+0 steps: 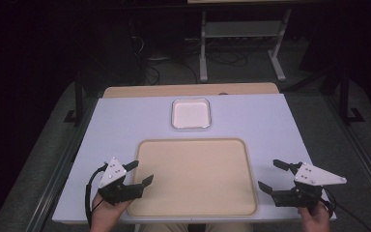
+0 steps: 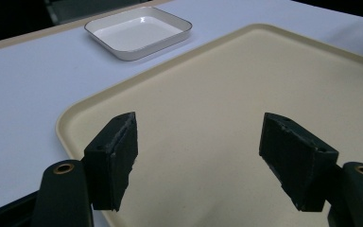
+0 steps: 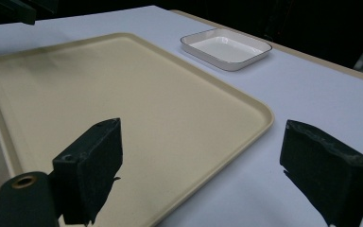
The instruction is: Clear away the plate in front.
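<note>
Left gripper (image 1: 142,173) jaws spread wide and holding nothing, right gripper (image 1: 271,175) likewise, flat beige plastic tray (image 1: 195,145) between them, small white square dish (image 1: 191,126) beyond

room: dark | floor (image 1: 251,67): grey | metal stand (image 1: 241,38): behind table (image 1: 125,121)

Both grippers, left gripper (image 1: 141,173) and right gripper (image 1: 270,175), are black with blocky jaws, brass-ringed holes at the jaw bases, a grey three-cornered plate with small screws on top, and trailing black cables
</note>
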The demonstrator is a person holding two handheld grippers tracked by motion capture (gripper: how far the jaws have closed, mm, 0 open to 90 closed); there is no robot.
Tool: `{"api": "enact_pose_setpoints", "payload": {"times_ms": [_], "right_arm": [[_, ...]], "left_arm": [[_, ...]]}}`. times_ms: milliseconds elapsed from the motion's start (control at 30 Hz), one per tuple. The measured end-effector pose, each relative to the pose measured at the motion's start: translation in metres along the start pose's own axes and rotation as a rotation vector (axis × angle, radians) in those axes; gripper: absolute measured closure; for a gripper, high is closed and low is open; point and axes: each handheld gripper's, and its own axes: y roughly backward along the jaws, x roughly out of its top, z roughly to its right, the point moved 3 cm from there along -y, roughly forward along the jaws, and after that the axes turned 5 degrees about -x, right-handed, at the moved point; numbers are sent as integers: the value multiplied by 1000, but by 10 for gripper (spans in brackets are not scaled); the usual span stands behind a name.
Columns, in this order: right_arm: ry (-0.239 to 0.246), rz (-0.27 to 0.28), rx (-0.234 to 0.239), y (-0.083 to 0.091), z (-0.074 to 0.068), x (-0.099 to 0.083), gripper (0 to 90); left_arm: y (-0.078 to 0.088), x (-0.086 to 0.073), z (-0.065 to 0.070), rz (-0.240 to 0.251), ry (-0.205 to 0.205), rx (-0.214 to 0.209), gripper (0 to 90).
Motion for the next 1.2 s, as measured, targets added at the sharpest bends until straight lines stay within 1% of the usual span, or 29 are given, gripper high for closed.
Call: {"api": "enact_pose_setpoints", "payload": {"times_ms": [100,133,167,233,367,533,633,667,833,900,933,1033,1067,1100,1167,1200], "right_arm": [[3,-3,2,-1,-1,0,129],[3,-3,1,-1,-1,0,129],[4,-2,0,-1,-1,0,129],[2,-2,1,0,-1,1,129],[7,-7,7,-2,-3,1,129],[12,-8,10,-2,-3,1,129],[11,-6,9,-2,-3,1,129],[11,-4,6,-2,-3,1,129],[12,-7,7,-2,-4,2,129],[13,-8,6,-3,-5,2,129],[11,-9,6,-3,-5,2,129],[10,-8,2,-2,-4,1,129],[8,-6,1,-2,-4,1,129],[6,-2,-1,-2,-4,1,129],[5,-2,-1,-1,-4,2,129],[5,0,-4,-1,-3,2,129]], "left_arm": [[0,0,0,-1,1,-19,293],[0,0,1,-3,4,-41,313],[0,0,1,-3,7,-53,331],[-1,0,1,-6,13,-65,339],[-1,0,1,-7,11,-74,348],[-3,0,1,-22,8,-78,349],[-5,0,1,-33,19,-94,351],[-5,-1,2,-34,18,-91,331],[-9,-2,2,-46,15,-93,307],[-11,-1,1,-46,24,-100,300],[-12,0,1,-44,29,-102,295],[-16,5,0,-46,25,-108,286],[-17,8,-1,-40,32,-124,288],[-18,10,-1,-35,38,-135,313],[-20,18,1,-26,46,-155,313],[-21,20,1,-29,44,-157,313]]}}
